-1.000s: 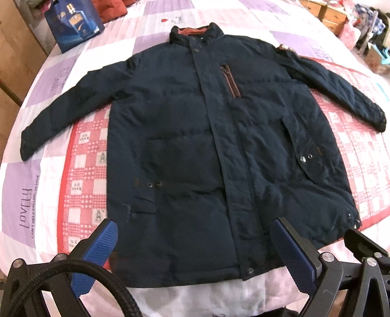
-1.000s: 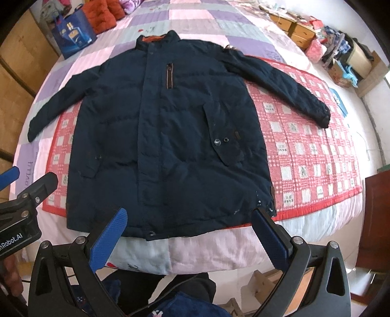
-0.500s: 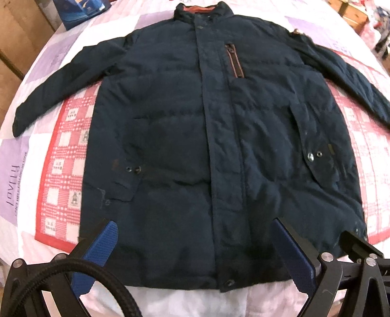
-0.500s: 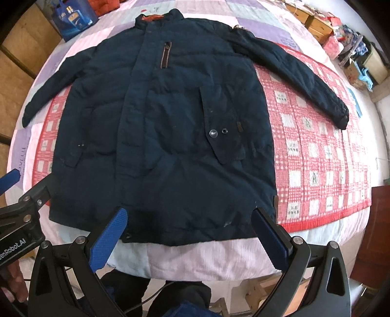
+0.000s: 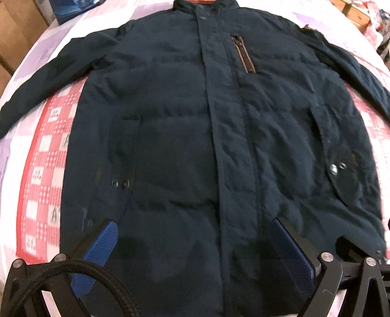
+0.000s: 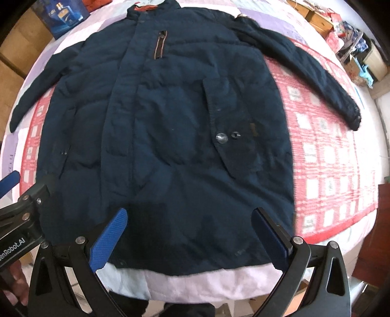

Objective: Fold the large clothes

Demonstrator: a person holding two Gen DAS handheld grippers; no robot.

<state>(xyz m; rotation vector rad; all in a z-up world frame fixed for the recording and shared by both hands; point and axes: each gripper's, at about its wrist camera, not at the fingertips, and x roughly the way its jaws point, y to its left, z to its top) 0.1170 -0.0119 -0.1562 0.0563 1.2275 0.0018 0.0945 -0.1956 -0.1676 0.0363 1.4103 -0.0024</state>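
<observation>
A large dark navy padded jacket (image 5: 195, 136) lies flat, front up, on a bed with both sleeves spread out; it also shows in the right wrist view (image 6: 165, 126). Its collar is at the far end and its hem is near me. My left gripper (image 5: 192, 253) is open and empty, low over the lower front of the jacket near the hem. My right gripper (image 6: 192, 234) is open and empty, just above the hem on the right half. The left gripper's body (image 6: 22, 219) shows at the left edge of the right wrist view.
The bed has a purple and white patchwork quilt (image 6: 275, 22) with a red checked blanket (image 6: 324, 151) under the jacket. A blue bag (image 6: 65, 14) stands at the far left corner. Wooden drawers and piled clutter (image 6: 351, 48) are beyond the bed on the right.
Both grippers have moved forward and down toward the jacket's hem, so the jacket fills more of each view. Both stay open. The jacket has not moved.
</observation>
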